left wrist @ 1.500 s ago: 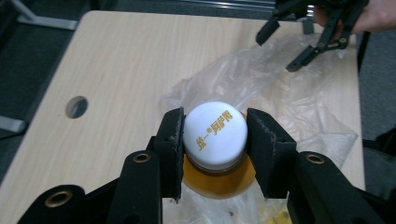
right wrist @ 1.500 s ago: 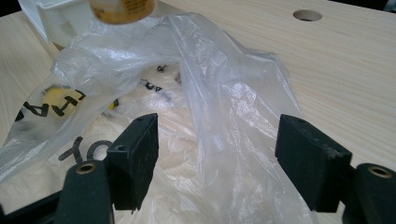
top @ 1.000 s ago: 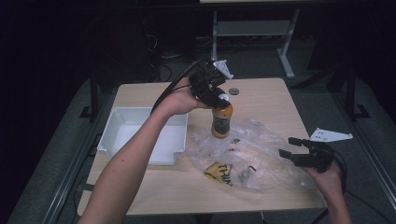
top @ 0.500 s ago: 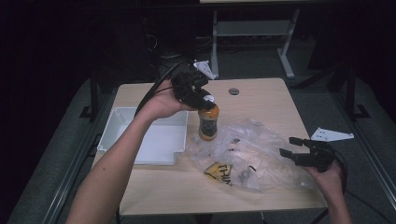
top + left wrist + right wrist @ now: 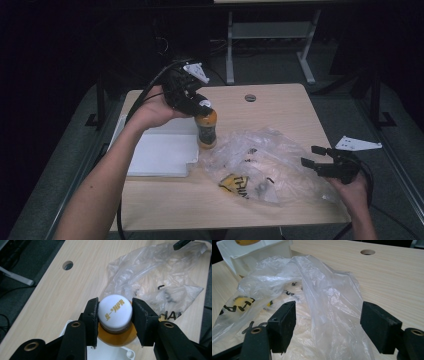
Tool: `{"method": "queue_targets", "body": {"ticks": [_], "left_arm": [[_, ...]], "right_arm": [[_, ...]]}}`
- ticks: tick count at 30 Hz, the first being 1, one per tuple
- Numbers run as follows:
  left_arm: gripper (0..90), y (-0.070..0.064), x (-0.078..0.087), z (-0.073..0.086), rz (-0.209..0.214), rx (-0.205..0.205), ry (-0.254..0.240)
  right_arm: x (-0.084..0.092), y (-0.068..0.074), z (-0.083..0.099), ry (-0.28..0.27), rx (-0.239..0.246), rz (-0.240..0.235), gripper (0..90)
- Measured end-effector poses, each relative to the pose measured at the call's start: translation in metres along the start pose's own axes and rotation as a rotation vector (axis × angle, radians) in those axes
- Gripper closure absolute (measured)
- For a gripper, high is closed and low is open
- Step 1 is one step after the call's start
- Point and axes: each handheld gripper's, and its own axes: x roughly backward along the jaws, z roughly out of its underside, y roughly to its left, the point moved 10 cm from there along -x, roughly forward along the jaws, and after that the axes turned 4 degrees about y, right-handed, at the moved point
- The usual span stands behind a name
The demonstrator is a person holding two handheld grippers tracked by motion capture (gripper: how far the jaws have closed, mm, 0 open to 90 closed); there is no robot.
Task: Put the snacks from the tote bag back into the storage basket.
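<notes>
Orange liquid filled the bottle (image 5: 206, 129), which the left gripper (image 5: 197, 106) held by its white cap (image 5: 115, 311), the jaws clamped on either side of that cap. In the high view the bottle hung upright at about eleven o'clock from the table's (image 5: 280, 102) middle, over the near edge of the white tray (image 5: 159, 155) and just beside the crumpled plastic bag (image 5: 267, 165). Its long axis ran vertical, cap up and base down.

By my judgement it would feel fairly heavy and stiff; the smooth cap could slip or twist, so the neck under the cap offers a surer hold.

At four o'clock the right gripper (image 5: 327, 327) rested at the bag's edge, jaws apart, with soft film lying loose between them, not pinched.
</notes>
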Motion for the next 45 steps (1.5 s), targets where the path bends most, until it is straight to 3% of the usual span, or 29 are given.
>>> {"method": "queue_targets", "body": {"ticks": [24, 38, 45], "left_arm": [[58.8, 0.019, 0.020, 0.041, -0.047, 0.055, 0.015], [58.8, 0.027, 0.008, 0.070, -0.040, 0.115, 0.018], [58.8, 0.029, 0.002, 0.080, -0.040, 0.121, 0.028]], "right_arm": [[-0.006, 0.001, 0.000, 0.031, 0.022, 0.010, 28.4], [-0.015, 0.003, 0.001, 0.053, 0.026, 0.005, 28.5], [-0.015, 0.002, 0.001, 0.055, 0.028, 0.009, 28.5]]}}
